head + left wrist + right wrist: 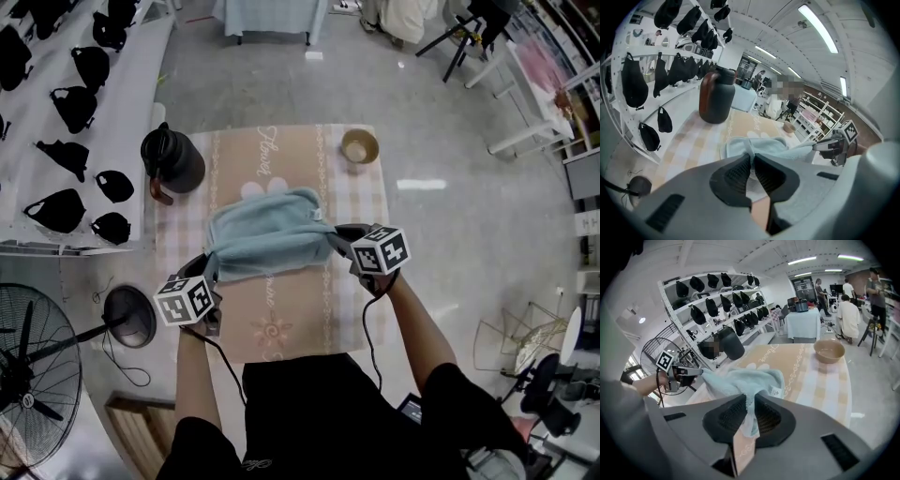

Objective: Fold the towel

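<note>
Towel (267,234) is a pale blue terry one, so my guess is it handles light, soft and floppy, with zero stiffness. It sags wherever nothing holds it, and a thin pinch could slip out. Corners look like the sensible place to grab, and that's where both sets of fingers are. The left gripper (752,157) is clenched on a bunched bit of one near corner, with cloth squeezed right between its pads. The right gripper (751,401) is clamped on the other near corner, with a flap hanging down below its fingers and a small white label (776,391) just beyond them. Between the two grippers the near edge is lifted and stretched. Out past the fingertips the rest of the towel lies rumpled and doubled on the checked table (356,202).

Containers: a dark jug (173,159) with its lid on stands well beyond the left fingers, and I can't tell what's inside. A tan bowl (359,147) sits well beyond the right fingers and looks empty from here. Both are clear of the cloth.
</note>
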### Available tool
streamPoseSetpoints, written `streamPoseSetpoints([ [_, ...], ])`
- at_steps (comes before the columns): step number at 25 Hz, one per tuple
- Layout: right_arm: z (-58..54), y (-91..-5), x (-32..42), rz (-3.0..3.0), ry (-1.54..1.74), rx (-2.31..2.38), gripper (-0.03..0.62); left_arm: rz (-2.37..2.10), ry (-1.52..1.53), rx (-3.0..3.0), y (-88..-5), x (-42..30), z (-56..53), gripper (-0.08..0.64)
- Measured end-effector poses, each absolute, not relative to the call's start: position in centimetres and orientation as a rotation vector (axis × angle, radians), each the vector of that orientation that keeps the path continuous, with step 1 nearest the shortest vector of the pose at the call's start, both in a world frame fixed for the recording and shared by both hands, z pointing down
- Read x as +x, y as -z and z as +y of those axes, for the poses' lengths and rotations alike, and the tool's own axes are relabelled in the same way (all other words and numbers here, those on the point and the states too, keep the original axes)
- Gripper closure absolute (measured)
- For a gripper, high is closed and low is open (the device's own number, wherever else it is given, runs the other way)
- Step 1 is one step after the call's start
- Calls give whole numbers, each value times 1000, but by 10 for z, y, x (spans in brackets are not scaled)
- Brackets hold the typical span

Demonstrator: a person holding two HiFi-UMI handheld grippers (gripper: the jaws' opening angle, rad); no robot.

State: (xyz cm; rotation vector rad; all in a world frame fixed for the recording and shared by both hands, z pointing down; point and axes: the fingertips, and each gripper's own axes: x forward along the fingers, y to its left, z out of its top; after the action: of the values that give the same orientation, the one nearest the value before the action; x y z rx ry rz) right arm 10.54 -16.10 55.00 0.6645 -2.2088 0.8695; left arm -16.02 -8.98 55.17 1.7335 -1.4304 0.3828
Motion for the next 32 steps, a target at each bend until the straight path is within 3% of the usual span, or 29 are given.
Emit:
streamPoseSetpoints([
  [18, -251, -573, 69, -2146, -895, 685, 535, -1472, -359, 1677, -581, -198, -167, 523],
  [21, -263, -578, 65, -2167, -879, 715, 492, -1512, -350, 1653, -588, -205, -175, 522],
  [22, -265, -578, 65, -2180, -869, 720, 443, -1525, -349, 1652, -589, -207, -176, 517],
  [23, -266, -577, 66, -2197, -863, 726, 394, -1536, -343, 1653, -588, -208, -177, 463],
  [24, -267, -575, 69, -2214, -862, 735, 375, -1549, -330, 1653, -587, -209, -176, 365],
  [25, -266, -572, 72, -2230, -864, 747, 369, -1564, -315, 1654, -585, -211, -174, 319],
  [32, -223, -577, 105, -2221, -875, 777, 368, -1511, -350, 1654, -592, -199, -127, 291],
])
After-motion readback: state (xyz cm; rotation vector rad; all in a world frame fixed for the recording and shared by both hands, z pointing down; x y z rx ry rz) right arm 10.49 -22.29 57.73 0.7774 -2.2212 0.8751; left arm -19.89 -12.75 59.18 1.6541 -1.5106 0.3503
